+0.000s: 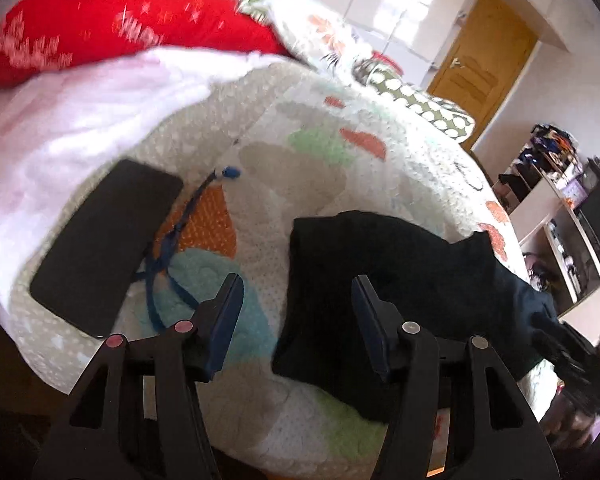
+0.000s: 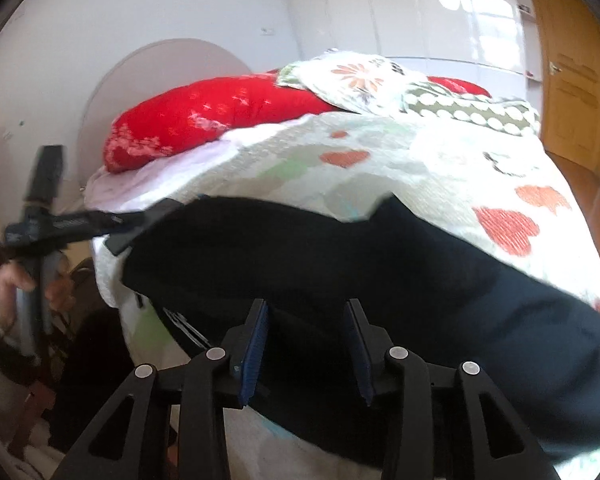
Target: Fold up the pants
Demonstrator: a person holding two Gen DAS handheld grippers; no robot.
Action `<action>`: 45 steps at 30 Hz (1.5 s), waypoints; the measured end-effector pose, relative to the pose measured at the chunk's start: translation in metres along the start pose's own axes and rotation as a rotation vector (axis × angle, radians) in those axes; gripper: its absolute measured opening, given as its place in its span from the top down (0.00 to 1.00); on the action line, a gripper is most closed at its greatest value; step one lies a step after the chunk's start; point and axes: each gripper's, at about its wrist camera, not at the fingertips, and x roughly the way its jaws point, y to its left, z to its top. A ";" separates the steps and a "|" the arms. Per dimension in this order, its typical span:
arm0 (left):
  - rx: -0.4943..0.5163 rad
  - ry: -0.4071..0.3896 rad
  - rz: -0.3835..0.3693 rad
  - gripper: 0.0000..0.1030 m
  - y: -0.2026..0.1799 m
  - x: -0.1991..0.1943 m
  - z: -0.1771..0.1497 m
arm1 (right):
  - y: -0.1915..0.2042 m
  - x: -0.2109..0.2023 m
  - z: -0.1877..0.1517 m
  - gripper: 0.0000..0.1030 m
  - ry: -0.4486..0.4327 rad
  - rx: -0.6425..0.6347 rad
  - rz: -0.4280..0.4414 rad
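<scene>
Your left gripper [image 1: 296, 304] is open and holds nothing; the dark pants [image 1: 380, 280] lie just past its right finger. Your right gripper [image 2: 306, 328] hangs open over them. They look partly folded, with more to fold.

White walls [image 2: 180, 12], glossy white wardrobe doors [image 2: 440, 12] catching window light, wooden door [image 2: 572, 80] — cluttered shelves [image 1: 548, 184], patterned bed quilt [image 2: 440, 160]

Pants [image 1: 384, 280]: one pair, dark navy to black, plain soft fabric. Lying flat in a broad folded band across the near part of a quilted bedspread [image 1: 300, 152]; one squared end toward the left, the rest trailing off toward the right edge [image 2: 380, 272].
</scene>
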 end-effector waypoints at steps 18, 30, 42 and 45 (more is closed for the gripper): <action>0.166 0.000 0.133 0.33 -0.016 0.003 0.013 | 0.006 0.019 0.005 0.55 0.033 0.031 0.087; 0.007 -0.030 0.143 0.33 0.019 -0.021 0.006 | 0.147 0.080 -0.007 0.41 0.059 -0.382 0.170; -0.095 -0.033 0.106 0.33 0.050 -0.023 -0.002 | 0.035 0.096 0.039 0.89 0.004 0.238 0.346; -0.095 -0.030 0.103 0.33 0.050 -0.022 -0.003 | 0.045 0.107 0.030 0.89 0.068 0.220 0.350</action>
